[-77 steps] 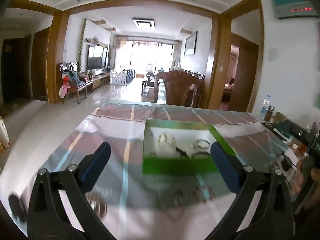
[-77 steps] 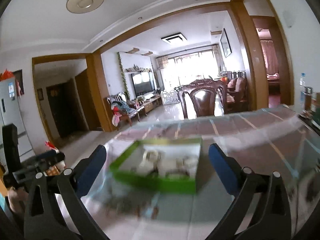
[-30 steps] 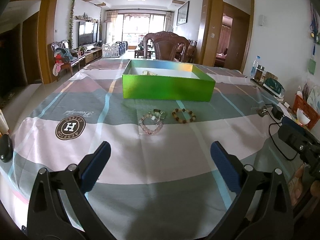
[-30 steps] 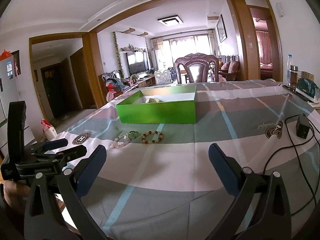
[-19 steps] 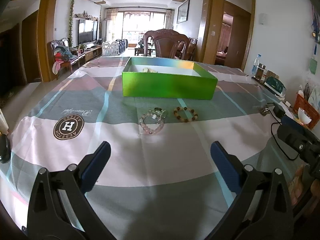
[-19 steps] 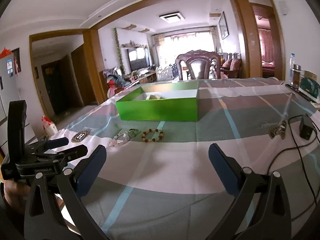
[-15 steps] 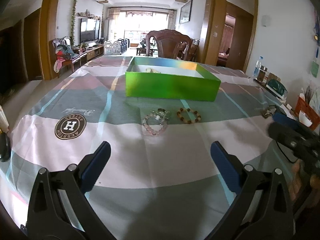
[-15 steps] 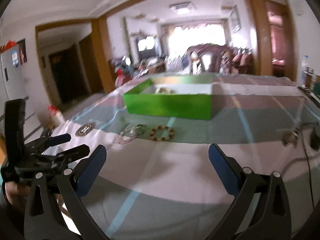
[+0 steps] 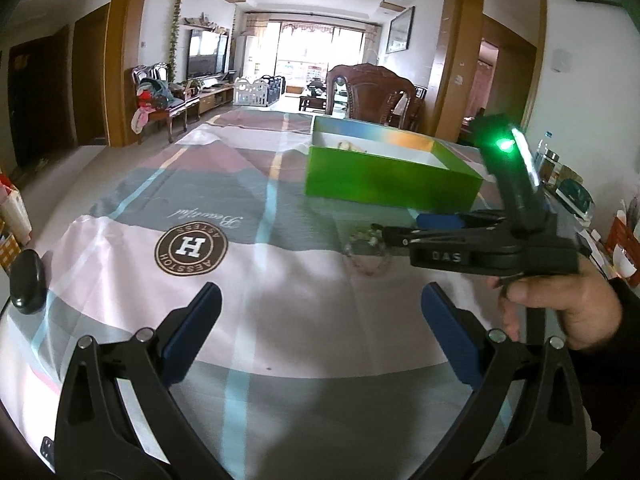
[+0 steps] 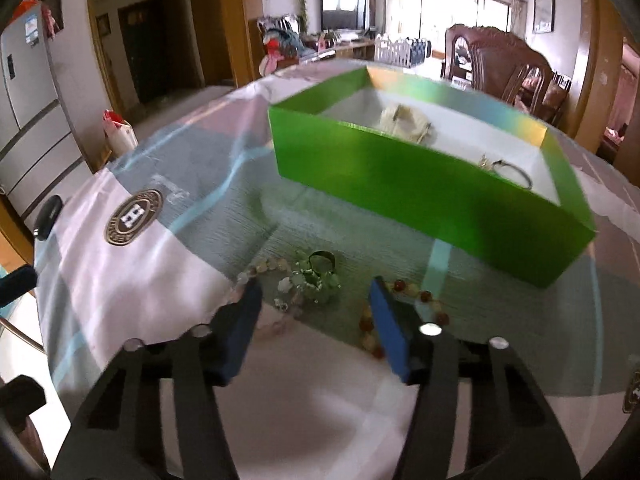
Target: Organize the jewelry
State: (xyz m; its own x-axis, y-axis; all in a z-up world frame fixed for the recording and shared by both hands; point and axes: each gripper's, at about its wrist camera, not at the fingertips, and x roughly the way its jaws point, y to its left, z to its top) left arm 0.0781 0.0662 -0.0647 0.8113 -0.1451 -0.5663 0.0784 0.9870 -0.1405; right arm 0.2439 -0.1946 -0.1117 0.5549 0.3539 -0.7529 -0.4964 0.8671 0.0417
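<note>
In the right wrist view's lower centre, the green bead cluster (image 10: 316, 280) lies just ahead between the right gripper's (image 10: 316, 320) closing jaws, unclamped, while the left gripper (image 9: 320, 330), jaws wide apart, is farther off.

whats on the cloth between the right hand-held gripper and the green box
In the right wrist view, the pale green bead cluster with a green ring lies between the closing right hand-held gripper and the green box.
</note>
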